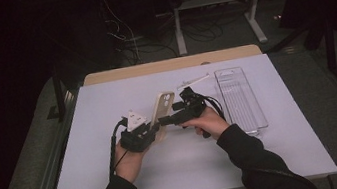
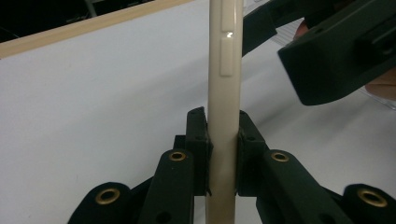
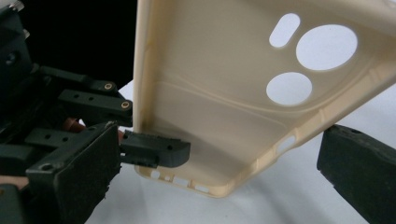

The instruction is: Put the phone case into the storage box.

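A beige phone case (image 1: 163,105) stands tilted above the white table, its open inside with camera cutouts (image 3: 261,60) facing my right gripper. My left gripper (image 1: 156,125) is shut on the case's lower edge, and its pads clamp the thin side wall (image 2: 223,158) from both sides. My right gripper (image 1: 173,115) comes in from the right with its jaws open. The case's bottom end (image 3: 219,140) lies between the jaws, and neither pad presses on it. One left finger (image 3: 159,150) shows at the case's lower rim.
A clear plastic tray (image 1: 240,99) lies to the right of the hands. A small white strip (image 1: 193,79) rests behind them. The white sheet (image 1: 106,98) covers a wooden table. Dark floor, cables and table legs lie beyond the far edge.
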A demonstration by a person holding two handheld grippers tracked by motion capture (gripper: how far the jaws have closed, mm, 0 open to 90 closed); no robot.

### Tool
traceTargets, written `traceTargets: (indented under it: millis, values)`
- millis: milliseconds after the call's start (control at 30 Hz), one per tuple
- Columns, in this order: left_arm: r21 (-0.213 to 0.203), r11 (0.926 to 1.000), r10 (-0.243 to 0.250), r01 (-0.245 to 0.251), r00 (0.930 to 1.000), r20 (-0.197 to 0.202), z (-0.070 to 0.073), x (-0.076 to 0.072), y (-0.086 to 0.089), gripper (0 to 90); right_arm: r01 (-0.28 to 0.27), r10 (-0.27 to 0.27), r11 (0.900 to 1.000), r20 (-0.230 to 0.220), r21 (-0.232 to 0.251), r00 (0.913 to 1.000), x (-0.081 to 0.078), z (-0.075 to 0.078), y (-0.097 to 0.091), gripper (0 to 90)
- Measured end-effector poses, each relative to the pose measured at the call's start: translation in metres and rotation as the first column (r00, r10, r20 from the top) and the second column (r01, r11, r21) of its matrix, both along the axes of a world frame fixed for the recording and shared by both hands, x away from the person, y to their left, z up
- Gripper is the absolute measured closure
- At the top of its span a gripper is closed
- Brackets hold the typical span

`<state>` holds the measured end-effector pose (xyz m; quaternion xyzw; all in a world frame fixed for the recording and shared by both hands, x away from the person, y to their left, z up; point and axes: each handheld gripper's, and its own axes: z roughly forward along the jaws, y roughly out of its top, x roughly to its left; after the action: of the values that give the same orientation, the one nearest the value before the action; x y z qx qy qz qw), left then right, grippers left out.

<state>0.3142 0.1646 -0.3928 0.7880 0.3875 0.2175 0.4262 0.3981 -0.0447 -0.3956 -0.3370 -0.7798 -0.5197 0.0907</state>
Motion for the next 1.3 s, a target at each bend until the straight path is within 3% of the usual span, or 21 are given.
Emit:
traceTargets:
  millis: [433,500,567,767,800,1300]
  values:
    - [-0.006,1.0,-0.008,0.008,0.9999,0.014,-0.003,-0.003,-0.011,79.6,0.023,-0.022,0.999,-0.034,0.039,0.9992,0.003,-0.001,-0.003,0.0]
    - [0.025,0.9995,-0.02,0.02,0.9997,0.014,-0.002,-0.003,-0.011,79.6,0.029,-0.027,0.9986,-0.041,0.044,0.9988,0.003,-0.001,-0.003,0.0]
    - [0.029,0.9993,-0.023,0.022,0.9997,0.01,-0.002,-0.004,-0.012,79.5,0.032,-0.031,0.9982,-0.035,0.05,0.9989,0.004,-0.001,-0.004,0.0]
    - [0.032,0.999,-0.031,0.03,0.9991,0.03,-0.002,-0.007,-0.017,79.7,0.039,-0.037,0.9982,-0.044,0.046,0.9984,0.004,-0.002,-0.003,0.0]
    - [0.015,0.9995,-0.028,0.027,0.999,0.036,-0.002,-0.008,-0.019,79.7,0.037,-0.035,0.9981,-0.033,0.05,0.9988,0.004,-0.003,-0.002,0.0]
    - [0.042,0.9985,-0.035,0.034,0.9987,0.037,-0.004,-0.009,-0.02,79.7,0.042,-0.039,0.998,-0.054,0.048,0.9978,0.004,-0.003,0.0,0.0]
